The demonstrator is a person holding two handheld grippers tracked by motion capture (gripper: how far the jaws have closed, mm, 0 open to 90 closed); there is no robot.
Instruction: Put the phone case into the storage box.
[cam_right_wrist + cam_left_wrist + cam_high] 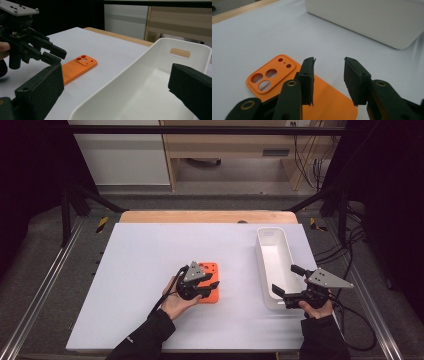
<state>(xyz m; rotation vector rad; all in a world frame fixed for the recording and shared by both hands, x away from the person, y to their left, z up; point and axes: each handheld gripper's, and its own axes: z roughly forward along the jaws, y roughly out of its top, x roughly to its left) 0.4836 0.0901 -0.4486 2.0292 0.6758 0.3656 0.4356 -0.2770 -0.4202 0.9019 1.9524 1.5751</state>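
Jaws of left gripper (329,82) apart above orange phone case's (287,82) edge.

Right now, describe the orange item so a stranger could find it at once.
Start at the white table sheet and look left of the long white bin. The orange phone case lies flat under the left gripper. It is the sheet's only coloured thing, with round camera cut-outs at one end.

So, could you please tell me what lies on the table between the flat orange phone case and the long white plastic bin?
Nothing: the high view shows bare white tabletop between the orange phone case and the white bin.
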